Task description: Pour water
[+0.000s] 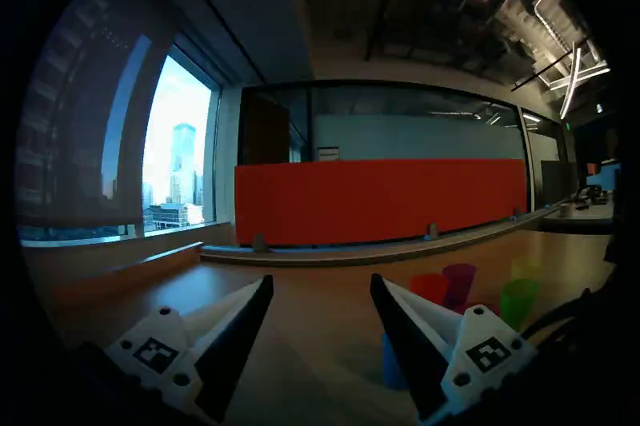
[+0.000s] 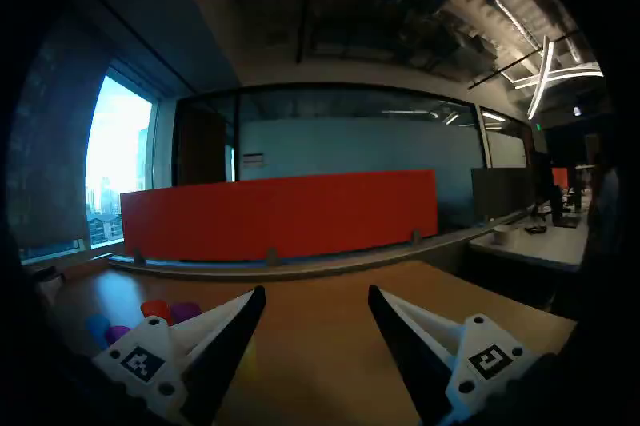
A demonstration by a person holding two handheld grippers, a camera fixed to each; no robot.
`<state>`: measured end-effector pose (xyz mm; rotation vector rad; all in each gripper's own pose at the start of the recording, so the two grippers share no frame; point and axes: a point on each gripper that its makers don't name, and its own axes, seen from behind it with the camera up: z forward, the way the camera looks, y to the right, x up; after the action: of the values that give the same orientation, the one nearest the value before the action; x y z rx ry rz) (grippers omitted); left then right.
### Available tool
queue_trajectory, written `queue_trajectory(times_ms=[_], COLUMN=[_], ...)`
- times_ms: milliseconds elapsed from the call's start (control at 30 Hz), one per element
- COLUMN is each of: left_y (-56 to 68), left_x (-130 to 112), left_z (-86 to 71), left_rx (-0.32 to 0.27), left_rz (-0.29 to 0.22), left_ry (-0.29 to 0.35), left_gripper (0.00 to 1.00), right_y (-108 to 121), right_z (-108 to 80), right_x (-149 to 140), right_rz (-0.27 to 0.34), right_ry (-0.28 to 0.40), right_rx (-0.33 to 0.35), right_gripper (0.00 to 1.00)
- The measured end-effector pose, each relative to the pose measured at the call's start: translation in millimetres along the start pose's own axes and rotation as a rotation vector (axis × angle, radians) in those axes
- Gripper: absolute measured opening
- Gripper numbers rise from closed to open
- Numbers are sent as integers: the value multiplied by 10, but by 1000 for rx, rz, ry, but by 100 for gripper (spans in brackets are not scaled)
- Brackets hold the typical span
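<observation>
Jaws of the left gripper [image 1: 320, 280] are standing wide apart, clamping nothing and touching nothing, above the wooden table [image 1: 320, 330]. The right gripper [image 2: 316, 290] is gaping likewise, with bare tabletop showing in its gap. Plastic cups are sitting close together on the table. In the left gripper view a red cup [image 1: 430, 286] and a purple cup [image 1: 461, 280] are standing side by side at about 4 o'clock, a green cup [image 1: 518, 300] is standing just beside them toward 3 o'clock, and a blue cup [image 1: 392, 364] is sitting at 5 o'clock, half hidden by the gripper. Whether any is holding water I cannot tell. In the right gripper view the red, purple and blue cups are sitting at 8 o'clock, and a white desk [image 2: 544, 246] is lying at 3 o'clock. An orange partition [image 1: 376, 201] is running along the table's far edge.
</observation>
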<state>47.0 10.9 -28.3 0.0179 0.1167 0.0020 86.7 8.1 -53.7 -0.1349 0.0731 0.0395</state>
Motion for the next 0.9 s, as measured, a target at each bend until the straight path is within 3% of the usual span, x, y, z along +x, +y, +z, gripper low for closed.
queue_trajectory(times_ms=[367, 900], left_y=[-93, -59], left_x=[-153, -280], left_z=[59, 101], left_rx=[9, -1], left_rz=[-1, -25], left_ry=[-14, -43], left_gripper=[90, 90], right_y=[-91, -85], right_z=[23, 54], right_x=[5, -9], right_rz=[-42, -34], right_ry=[-6, -13], right_rx=[8, 8], right_gripper=[99, 99])
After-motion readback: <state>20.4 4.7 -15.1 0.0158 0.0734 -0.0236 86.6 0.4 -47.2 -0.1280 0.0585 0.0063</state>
